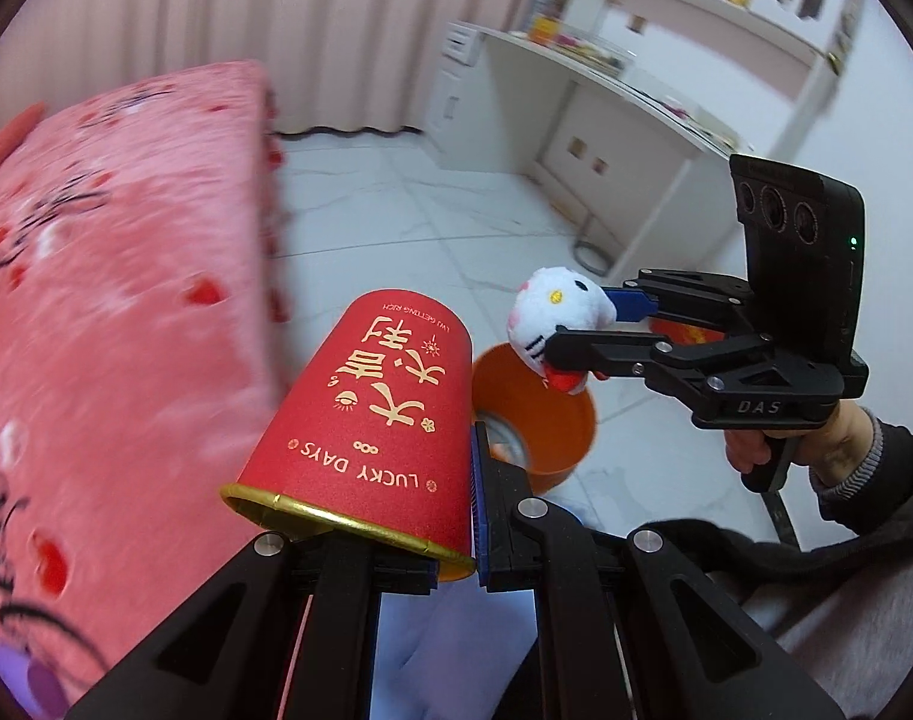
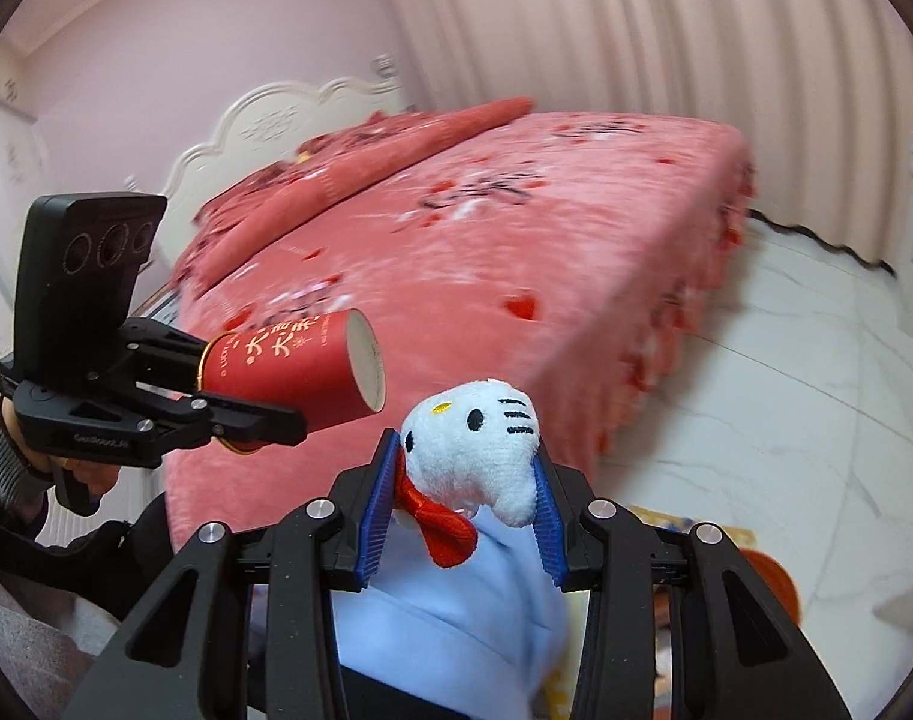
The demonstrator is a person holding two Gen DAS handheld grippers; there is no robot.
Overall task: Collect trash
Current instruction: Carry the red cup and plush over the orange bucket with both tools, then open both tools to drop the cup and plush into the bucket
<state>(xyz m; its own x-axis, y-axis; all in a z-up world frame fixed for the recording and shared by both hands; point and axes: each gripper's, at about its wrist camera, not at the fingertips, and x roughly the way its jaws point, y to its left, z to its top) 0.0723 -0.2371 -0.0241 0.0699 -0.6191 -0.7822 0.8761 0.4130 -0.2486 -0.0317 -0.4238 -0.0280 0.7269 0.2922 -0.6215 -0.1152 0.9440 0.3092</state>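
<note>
My left gripper (image 1: 456,540) is shut on a red paper cup (image 1: 372,420) with gold lettering, held on its side in the air beside the bed; it also shows in the right wrist view (image 2: 294,366). My right gripper (image 2: 462,510) is shut on a small white cat plush (image 2: 480,450) with a red bow. In the left wrist view that plush (image 1: 552,315) hangs over the open orange bin (image 1: 552,420) on the floor. The cup is just left of the bin's rim.
A bed with a pink patterned cover (image 2: 516,228) fills the left side. A white desk with shelves (image 1: 636,90) stands by the far wall. The floor is white marble tile (image 1: 426,210). Light blue cloth (image 2: 456,618) lies under my right gripper.
</note>
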